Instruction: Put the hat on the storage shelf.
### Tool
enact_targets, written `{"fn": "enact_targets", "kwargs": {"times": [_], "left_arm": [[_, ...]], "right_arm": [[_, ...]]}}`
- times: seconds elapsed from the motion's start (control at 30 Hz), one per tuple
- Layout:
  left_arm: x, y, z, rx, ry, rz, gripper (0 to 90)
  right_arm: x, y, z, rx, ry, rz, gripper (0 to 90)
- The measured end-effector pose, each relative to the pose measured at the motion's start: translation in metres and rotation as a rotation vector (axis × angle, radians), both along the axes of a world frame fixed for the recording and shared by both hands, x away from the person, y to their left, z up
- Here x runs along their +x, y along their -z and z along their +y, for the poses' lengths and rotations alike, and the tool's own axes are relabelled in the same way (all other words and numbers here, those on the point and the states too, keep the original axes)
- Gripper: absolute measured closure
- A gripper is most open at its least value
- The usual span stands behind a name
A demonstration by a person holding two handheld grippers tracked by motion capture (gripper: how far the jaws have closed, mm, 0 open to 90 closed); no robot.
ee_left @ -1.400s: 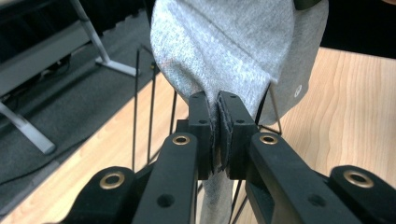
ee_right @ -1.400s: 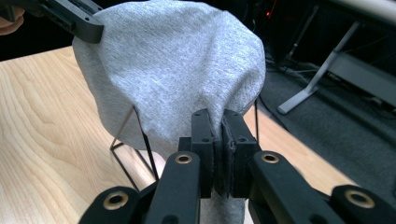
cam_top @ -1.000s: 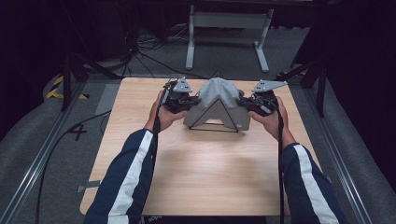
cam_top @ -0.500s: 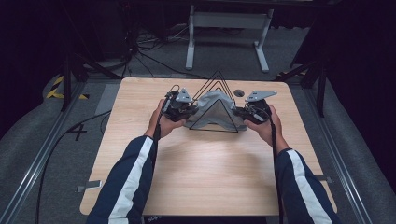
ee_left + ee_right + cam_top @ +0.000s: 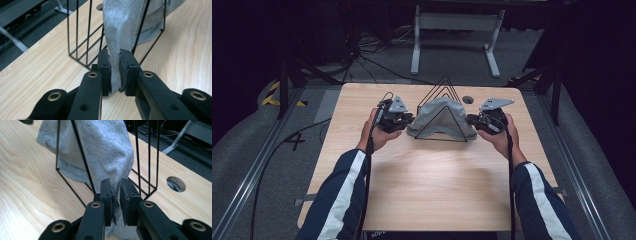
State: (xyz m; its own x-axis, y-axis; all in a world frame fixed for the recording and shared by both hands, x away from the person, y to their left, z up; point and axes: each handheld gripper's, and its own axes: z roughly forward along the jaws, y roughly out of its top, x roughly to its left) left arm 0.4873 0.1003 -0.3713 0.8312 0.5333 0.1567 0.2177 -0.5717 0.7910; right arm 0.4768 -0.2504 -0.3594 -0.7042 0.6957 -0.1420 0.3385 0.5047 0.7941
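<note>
Draping over a black triangular wire rack [image 5: 445,95] mid-way along the pale wooden counter [image 5: 432,175], a grey knit cloth [image 5: 441,117] is pinched at opposite ends by the nearly closed jaws of the left gripper [image 5: 114,72] and right gripper [image 5: 116,200].

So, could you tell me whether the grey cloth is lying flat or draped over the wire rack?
Draped: the grey cloth hangs over the wire rack, both grippers pinching its ends.

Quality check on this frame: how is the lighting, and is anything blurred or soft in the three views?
High view: the wooden table is evenly lit, the floor and room around it fall into near black, and detail is soft overall. Left gripper view: the grey cloth looks slightly smeared, while the fingers are sharp. Right gripper view: cloth weave and black wire rack are crisp, with no glare.
</note>
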Motion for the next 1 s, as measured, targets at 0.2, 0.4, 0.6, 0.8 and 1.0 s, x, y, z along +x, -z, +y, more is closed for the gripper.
{"fn": "enact_targets", "kwargs": {"times": [0.2, 0.4, 0.6, 0.8, 1.0], "left_arm": [[-0.017, -0.002, 0.019, 0.030, 0.002, -0.010, 81.1], [-0.031, 0.001, 0.034, 0.079, 0.002, -0.014, 81.3], [-0.040, 0.004, 0.044, 0.099, 0.003, -0.008, 81.5], [-0.050, 0.011, 0.054, 0.126, 0.004, -0.003, 81.1], [-0.060, 0.018, 0.065, 0.151, 0.000, 0.009, 79.3]], "right_arm": [[-0.012, -0.006, -0.004, -0.031, -0.015, -0.011, 80.6], [-0.022, -0.007, -0.008, -0.048, -0.019, -0.011, 80.7], [-0.030, -0.007, -0.012, -0.056, -0.021, -0.010, 80.5], [-0.039, -0.003, -0.020, -0.066, -0.017, -0.001, 80.2], [-0.050, 0.004, -0.032, -0.070, -0.008, 0.012, 78.6]]}}
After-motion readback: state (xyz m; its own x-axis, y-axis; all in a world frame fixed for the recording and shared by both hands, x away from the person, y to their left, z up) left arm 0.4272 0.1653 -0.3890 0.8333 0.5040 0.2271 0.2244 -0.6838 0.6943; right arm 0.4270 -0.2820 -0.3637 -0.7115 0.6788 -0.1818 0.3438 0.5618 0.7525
